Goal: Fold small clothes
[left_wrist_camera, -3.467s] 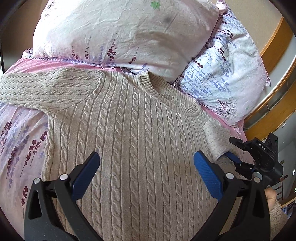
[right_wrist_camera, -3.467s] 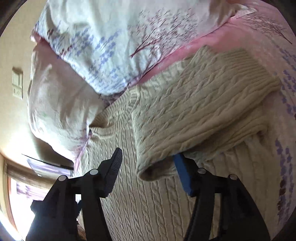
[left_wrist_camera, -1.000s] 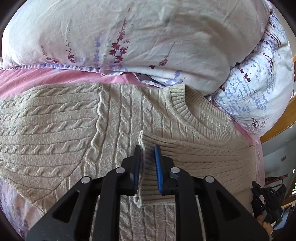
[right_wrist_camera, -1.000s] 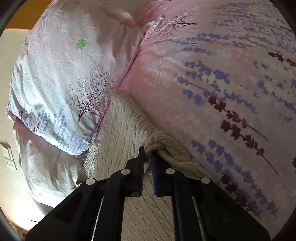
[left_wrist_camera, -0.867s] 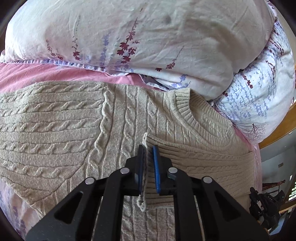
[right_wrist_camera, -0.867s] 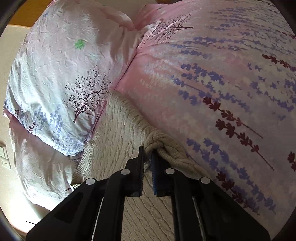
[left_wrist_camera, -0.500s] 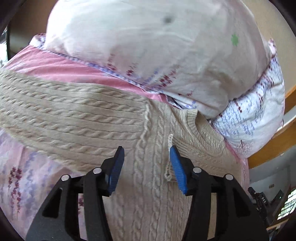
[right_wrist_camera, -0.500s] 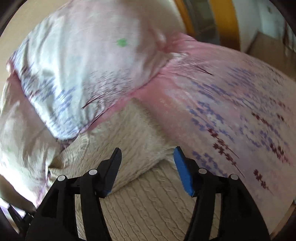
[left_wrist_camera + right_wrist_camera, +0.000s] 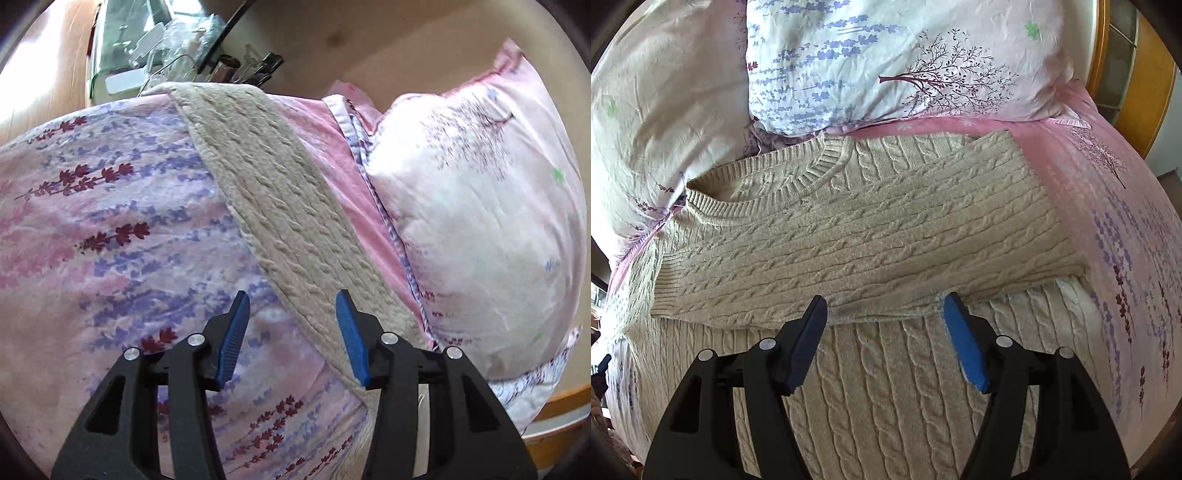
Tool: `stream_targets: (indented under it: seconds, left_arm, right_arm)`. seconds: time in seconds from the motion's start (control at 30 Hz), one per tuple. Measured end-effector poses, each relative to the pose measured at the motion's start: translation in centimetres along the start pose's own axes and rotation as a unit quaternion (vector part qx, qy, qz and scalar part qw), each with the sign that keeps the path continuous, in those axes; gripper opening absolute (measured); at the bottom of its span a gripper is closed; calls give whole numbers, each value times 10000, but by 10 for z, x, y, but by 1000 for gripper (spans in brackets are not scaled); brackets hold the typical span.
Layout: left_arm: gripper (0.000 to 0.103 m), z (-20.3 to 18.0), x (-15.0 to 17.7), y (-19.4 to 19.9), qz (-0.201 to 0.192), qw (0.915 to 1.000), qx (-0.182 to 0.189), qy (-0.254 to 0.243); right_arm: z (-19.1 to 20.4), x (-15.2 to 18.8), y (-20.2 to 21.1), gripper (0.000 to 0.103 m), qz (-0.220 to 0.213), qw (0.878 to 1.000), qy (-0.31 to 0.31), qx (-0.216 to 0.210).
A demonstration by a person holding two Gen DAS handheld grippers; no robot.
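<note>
A beige cable-knit sweater (image 9: 894, 373) lies flat on the bed. One sleeve (image 9: 871, 254) is folded across its chest, below the ribbed collar (image 9: 798, 177). My right gripper (image 9: 884, 328) is open and empty, just in front of that folded sleeve's lower edge. In the left wrist view the other sleeve (image 9: 280, 206) stretches straight out across the floral sheet (image 9: 110, 240) toward the bed's far edge. My left gripper (image 9: 291, 328) is open and empty, above the near part of that sleeve.
Two floral pillows (image 9: 886, 62) (image 9: 480, 229) lie against the sweater's collar side. A shelf with clutter (image 9: 166, 48) stands beyond the bed's far edge. A wooden frame (image 9: 1145, 81) runs at the right.
Both grippers let go of the folded sleeve and opened. The left gripper swung left to the outstretched sleeve. The right gripper pulled back over the sweater's body.
</note>
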State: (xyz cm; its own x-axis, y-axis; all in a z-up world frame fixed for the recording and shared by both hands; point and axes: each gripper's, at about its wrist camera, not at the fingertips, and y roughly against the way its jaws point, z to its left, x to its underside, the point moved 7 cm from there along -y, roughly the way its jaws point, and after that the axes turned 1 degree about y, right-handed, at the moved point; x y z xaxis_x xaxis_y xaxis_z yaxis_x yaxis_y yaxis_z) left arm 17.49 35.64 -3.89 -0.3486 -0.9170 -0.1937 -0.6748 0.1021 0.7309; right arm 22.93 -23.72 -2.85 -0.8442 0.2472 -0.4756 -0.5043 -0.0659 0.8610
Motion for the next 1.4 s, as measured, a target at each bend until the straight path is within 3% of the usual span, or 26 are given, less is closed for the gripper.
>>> stream_targets:
  seconds: [0.17,0.4,0.53,0.63,0.73,0.83,0.93,1.07,1.17,1.27,1.33,1.4]
  left_arm:
    - [38,12,-21,-6,-87,9965,442,707]
    - [7,30,-23,-18,-95,9805,998,1692]
    - [6,29,-23,-19,-156,9702,1406,1966]
    - [6,5,-20,-10,-231,9638,1924,1832]
    - [5,-43,-9,-3,-114,9607,2447,1304]
    - [5,-105,22,5,117,9529,2984,525]
    - [5,-162,73,5,490,9405,3355,-220]
    - [5,-205,163,-8,1051,9309,3271,-1238]
    - [6,-208,228,-40,1472,9335,2749,-1768]
    - [6,-190,269,-78,1860,9426,2147,-1756]
    - [8,-176,280,-89,1977,9480,1933,-1577]
    - [22,-167,276,-90,1998,9512,1954,-1308]
  right_arm:
    - [-4,2,5,68,22,9999,-110,0]
    - [-4,4,5,68,72,9999,-124,-71]
    - [-7,4,8,69,47,9999,-120,-108]
    - [-12,2,10,68,28,9997,-173,-146]
    - [-18,1,10,69,10,9996,-219,-176]
    - [-24,1,10,69,8,9994,-266,-202]
    - [-30,2,10,69,23,9992,-332,-239]
    - [-38,3,12,69,16,9988,-408,-280]
    - [-46,5,13,68,27,9984,-479,-297]
    - [-54,7,13,68,47,9980,-557,-295]
    - [-59,9,14,69,47,9978,-593,-280]
    - [-64,11,15,69,29,9977,-629,-268]
